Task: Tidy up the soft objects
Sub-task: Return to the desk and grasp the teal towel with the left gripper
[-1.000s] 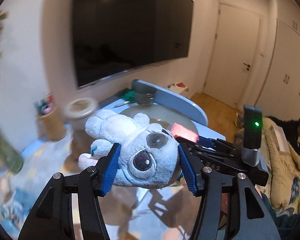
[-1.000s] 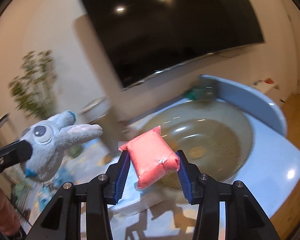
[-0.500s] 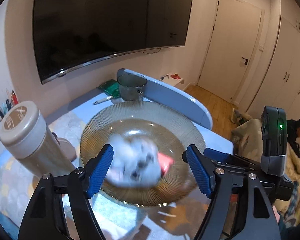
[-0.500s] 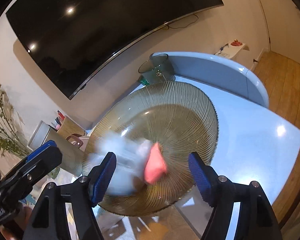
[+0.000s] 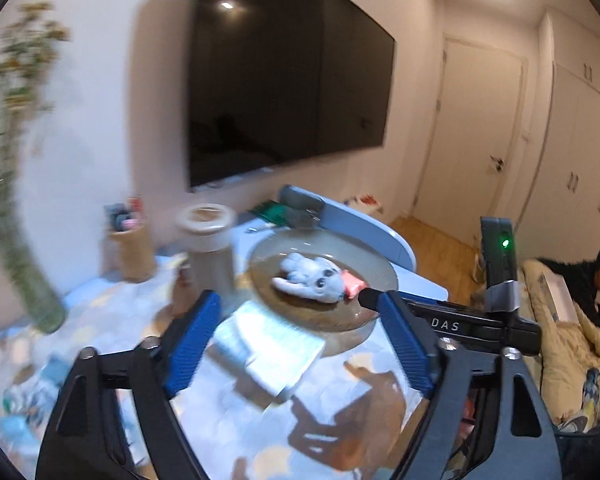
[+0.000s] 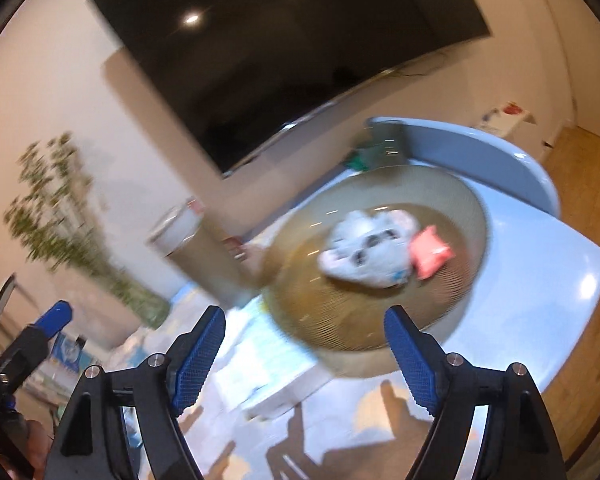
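Soft objects are seen together in the ribbed glass plate (image 5: 376, 272) on the table (image 5: 428, 288): a grey plush toy (image 5: 312, 278) and a pink soft packet (image 5: 352, 283). The plush toy is laid on its side near the middle of the plate, and the pink packet is placed just beside it, on the side towards the table edge; it seems to be touching the toy, but this cannot be told for sure because both views are blurred. In the right wrist view the same toy (image 6: 370, 248) and packet (image 6: 430, 251) are shown inside the plate (image 6: 474, 216).

The left gripper (image 5: 296, 338) is kept above the table with its blue fingers (image 5: 192, 340) spread wide, and nothing is held between them. The right gripper (image 6: 302, 354) is also opened wide and is empty; its fingers (image 6: 410, 356) are well apart from the plate contents. Part of the right gripper is seen at the right side of the left wrist view, with a green light on its body.

A beige cylinder container (image 5: 210, 248) is standing upright just beside the plate. A white flat box (image 5: 268, 344) is lying on the table near the plate rim, between the plate and the grippers. A pen holder (image 5: 130, 240) is placed near the wall, and a vase with green branches (image 5: 24, 240) is seen at the left. A large dark television (image 5: 284, 92) is mounted on the wall behind the table
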The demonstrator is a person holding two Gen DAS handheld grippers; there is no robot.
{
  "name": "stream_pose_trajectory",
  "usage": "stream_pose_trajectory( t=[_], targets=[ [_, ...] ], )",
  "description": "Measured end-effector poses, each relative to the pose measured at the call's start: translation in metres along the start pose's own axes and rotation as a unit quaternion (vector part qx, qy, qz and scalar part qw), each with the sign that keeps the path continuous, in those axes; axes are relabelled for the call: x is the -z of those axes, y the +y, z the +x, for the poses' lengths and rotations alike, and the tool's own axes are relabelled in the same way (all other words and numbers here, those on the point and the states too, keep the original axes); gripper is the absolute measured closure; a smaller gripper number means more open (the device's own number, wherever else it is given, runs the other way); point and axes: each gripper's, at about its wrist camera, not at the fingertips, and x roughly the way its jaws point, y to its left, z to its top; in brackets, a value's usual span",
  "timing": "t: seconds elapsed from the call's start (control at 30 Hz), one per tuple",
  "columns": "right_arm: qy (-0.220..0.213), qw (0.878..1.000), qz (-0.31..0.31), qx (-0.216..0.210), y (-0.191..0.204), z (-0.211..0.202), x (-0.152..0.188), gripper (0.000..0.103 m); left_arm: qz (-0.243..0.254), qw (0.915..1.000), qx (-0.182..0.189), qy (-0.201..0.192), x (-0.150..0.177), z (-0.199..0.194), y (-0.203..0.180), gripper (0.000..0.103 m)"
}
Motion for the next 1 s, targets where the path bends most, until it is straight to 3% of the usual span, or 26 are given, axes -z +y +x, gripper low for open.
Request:
stream_pose_trajectory(
  t=[0.17,0.27,0.37,0.53,0.6,0.77,0.9,0.97,1.0],
  targets=[
    [0.011,0.997,-0.071,-0.035,0.066,-0.006,0.026,0.023,-0.037,0.9955,-0.063,-0.060,0.023,-0.089,0.040,0.013],
    [0.031,0.991,-0.116,-0.060,0.109,-0.001,0.050,0.022,-0.076,0.9854,-0.129,-0.081,0.046,-0.136,0.073,0.003],
    [0.056,0.983,-0.155,-0.087,0.148,0.012,0.076,0.022,-0.123,0.9705,-0.187,-0.090,0.084,-0.170,0.111,0.001],
    [0.095,0.963,-0.222,-0.118,0.201,0.055,0.137,0.022,-0.191,0.9424,-0.272,-0.038,0.153,-0.169,0.174,0.001],
    [0.104,0.958,-0.241,-0.117,0.211,0.075,0.156,0.022,-0.212,0.9333,-0.289,-0.023,0.181,-0.160,0.197,0.001],
    [0.127,0.954,-0.252,-0.098,0.216,0.123,0.186,0.022,-0.241,0.9073,-0.344,0.023,0.244,-0.134,0.248,0.001],
    [0.123,0.955,-0.264,-0.065,0.212,0.140,0.191,0.022,-0.267,0.9011,-0.338,0.047,0.267,-0.125,0.269,0.001],
    [0.129,0.954,-0.262,-0.062,0.208,0.146,0.190,0.022,-0.271,0.9104,-0.310,0.040,0.269,-0.128,0.270,0.001],
    [0.136,0.954,-0.259,-0.059,0.206,0.149,0.191,0.022,-0.270,0.9109,-0.309,0.037,0.269,-0.129,0.270,0.001]
  ],
)
